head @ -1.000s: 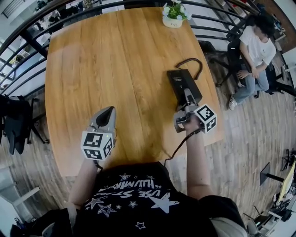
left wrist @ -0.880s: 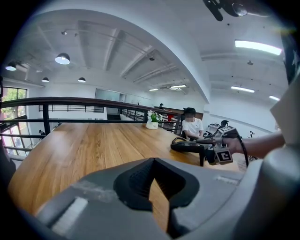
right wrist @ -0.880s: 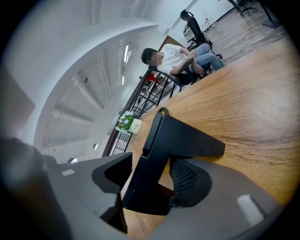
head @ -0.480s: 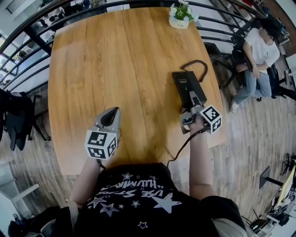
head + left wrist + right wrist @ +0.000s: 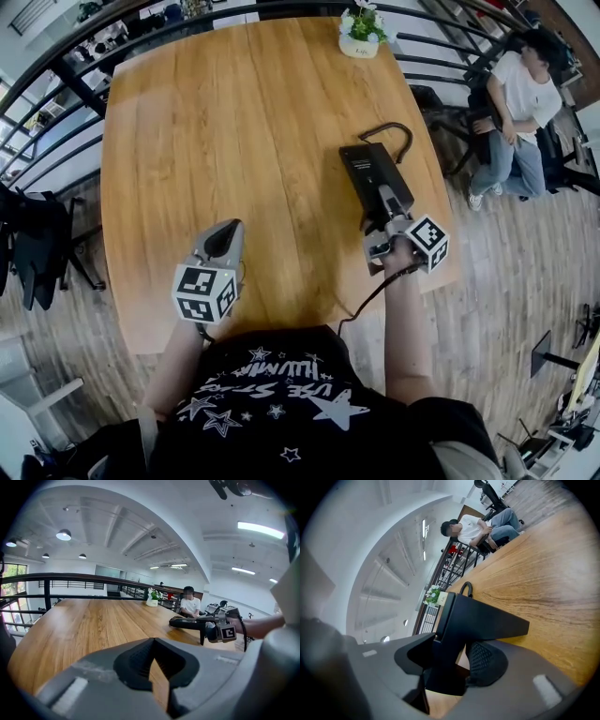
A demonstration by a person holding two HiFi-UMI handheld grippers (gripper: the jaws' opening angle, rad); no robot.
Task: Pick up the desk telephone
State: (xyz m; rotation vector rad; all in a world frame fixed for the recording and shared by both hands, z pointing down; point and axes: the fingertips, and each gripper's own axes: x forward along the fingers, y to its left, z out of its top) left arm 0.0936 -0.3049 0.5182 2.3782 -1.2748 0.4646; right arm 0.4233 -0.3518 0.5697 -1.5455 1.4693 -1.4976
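Head view, nearest first: of two grippers, the left gripper hovers over the one table, jaws together and empty. The right gripper has just been closing its jaws and pinches the near end of the one desk telephone, which sits right of the table's middle. It is probably rigid, fairly light and smooth, so grip across its narrow body, minding its one cord. Farther off are one potted plant and one seated person.
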